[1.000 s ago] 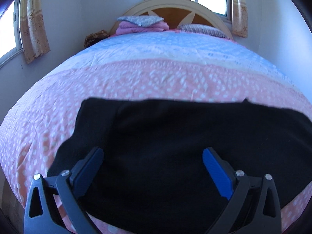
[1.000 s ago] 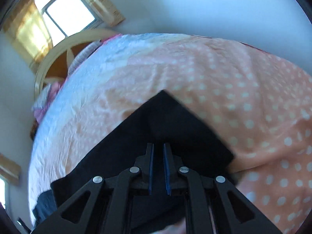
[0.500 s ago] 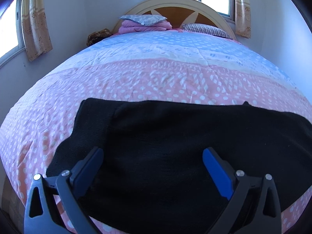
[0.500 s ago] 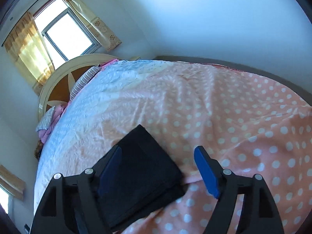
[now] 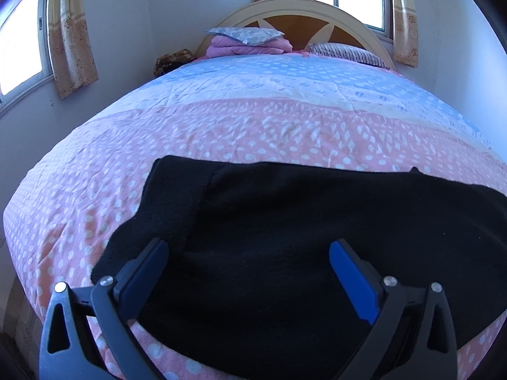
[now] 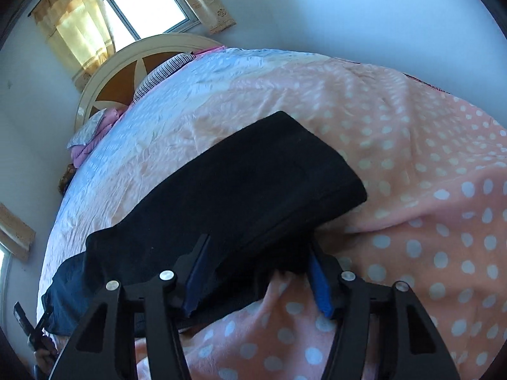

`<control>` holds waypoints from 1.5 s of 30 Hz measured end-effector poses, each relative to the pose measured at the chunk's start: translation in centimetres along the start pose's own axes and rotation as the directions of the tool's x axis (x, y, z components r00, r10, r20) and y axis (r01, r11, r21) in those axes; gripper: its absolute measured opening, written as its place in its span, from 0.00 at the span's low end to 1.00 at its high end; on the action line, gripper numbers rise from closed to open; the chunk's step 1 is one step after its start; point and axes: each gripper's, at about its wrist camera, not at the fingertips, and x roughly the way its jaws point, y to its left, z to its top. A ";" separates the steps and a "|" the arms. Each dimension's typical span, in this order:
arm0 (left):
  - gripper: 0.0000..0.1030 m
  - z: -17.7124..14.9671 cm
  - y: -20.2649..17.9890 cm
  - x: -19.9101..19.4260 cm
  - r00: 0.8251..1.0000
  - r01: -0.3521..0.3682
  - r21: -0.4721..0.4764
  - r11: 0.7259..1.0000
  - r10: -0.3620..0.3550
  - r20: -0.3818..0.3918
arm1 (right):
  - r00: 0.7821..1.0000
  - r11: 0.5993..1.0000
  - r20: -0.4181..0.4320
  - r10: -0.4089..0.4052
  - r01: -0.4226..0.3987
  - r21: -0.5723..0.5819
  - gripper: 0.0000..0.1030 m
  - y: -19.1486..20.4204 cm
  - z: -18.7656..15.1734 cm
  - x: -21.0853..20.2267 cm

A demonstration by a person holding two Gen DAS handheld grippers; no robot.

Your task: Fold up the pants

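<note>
The black pants (image 5: pixel 301 240) lie folded flat on the pink dotted bedspread (image 5: pixel 221 133) near the bed's front edge. My left gripper (image 5: pixel 248 253) is open and empty, its fingers spread above the left part of the pants. In the right wrist view the pants (image 6: pixel 253 190) show their right end as a thick stacked fold. My right gripper (image 6: pixel 256 253) is open, its fingers either side of the pants' near right edge, low against the bedspread (image 6: pixel 427 190).
Folded pink bedding with a grey pillow (image 5: pixel 247 41) and a striped pillow (image 5: pixel 345 53) lie by the headboard (image 5: pixel 317 15). Walls and curtained windows surround the bed. The left gripper shows at the far left of the right wrist view (image 6: pixel 35 332).
My right gripper opened from shut, let go of the pants, then moved back down around their near right edge. The left gripper stayed open and barely moved.
</note>
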 end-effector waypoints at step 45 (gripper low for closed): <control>1.00 -1.7 2.5 -0.6 0.998 0.042 0.118 0.992 -0.048 0.048 | 0.577 0.456 -0.724 0.378 -0.796 -0.397 0.76 46.7 -8.8 14.3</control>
